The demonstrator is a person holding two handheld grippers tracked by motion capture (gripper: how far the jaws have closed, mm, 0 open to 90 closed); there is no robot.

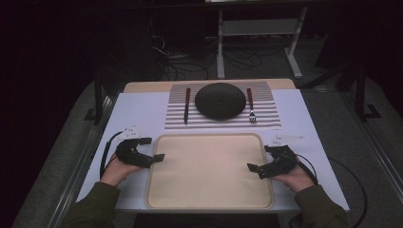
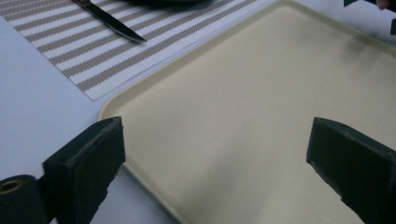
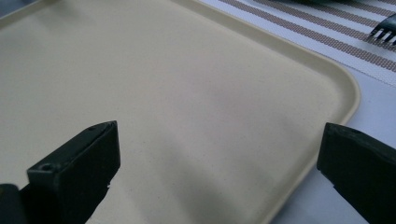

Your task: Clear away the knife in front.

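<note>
White table (image 1: 138, 114) — beige tray (image 1: 209, 202), striped placemat (image 1: 266, 118) — no legible writing.

In the left gripper view, the knife (image 2: 114, 21) was cut off by the top edge, its handle out of frame, and the dark bowl (image 2: 168, 2) showed as a blurred sliver there. The far tongs (image 2: 373, 11) were clipped at the top right corner. In the right gripper view, the fork (image 3: 385, 28) was cropped to its tines at the right edge. In the high view, the person's sleeves (image 1: 95, 206) ran off the bottom, and the room beyond the table (image 1: 138, 114) was too dark to read.
</note>
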